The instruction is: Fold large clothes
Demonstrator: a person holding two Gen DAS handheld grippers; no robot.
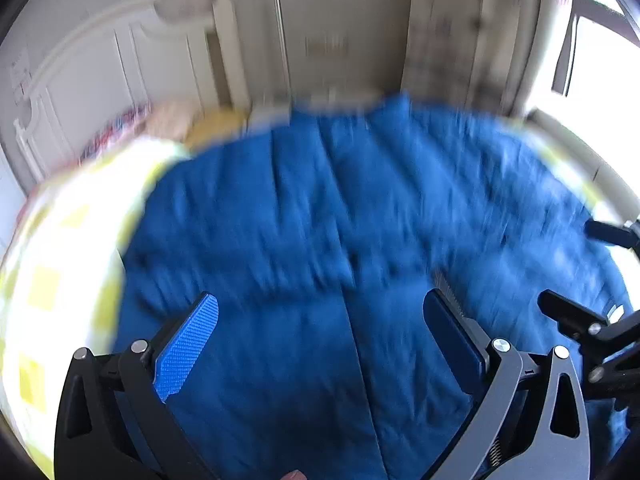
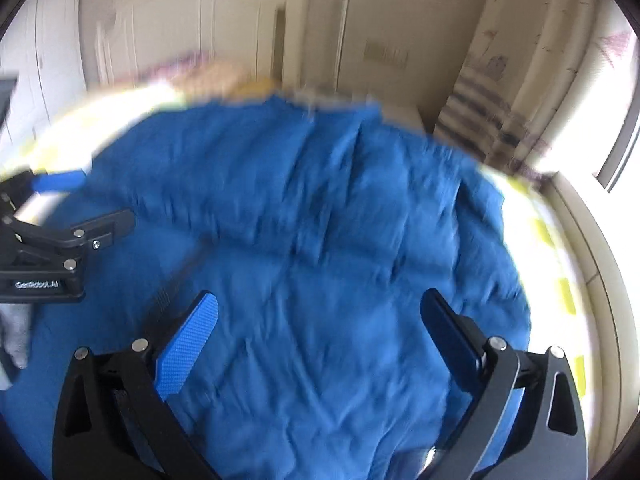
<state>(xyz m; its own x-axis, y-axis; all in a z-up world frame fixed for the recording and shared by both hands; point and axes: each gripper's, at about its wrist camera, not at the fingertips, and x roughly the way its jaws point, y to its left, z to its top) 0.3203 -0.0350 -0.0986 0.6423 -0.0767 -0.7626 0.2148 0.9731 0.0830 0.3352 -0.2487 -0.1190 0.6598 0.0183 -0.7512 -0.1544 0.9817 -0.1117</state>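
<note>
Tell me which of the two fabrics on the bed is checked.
The sheet under the blue garment: white with yellow squares, showing at the bed's edges. The garment on top is plain blue, wrinkled.

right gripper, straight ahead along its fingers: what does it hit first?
Most likely the blue garment spread on the bed. The right gripper is open with nothing between its fingers, only that fabric beyond them. Frame is blurred, so the gap to the cloth is unclear.
</note>
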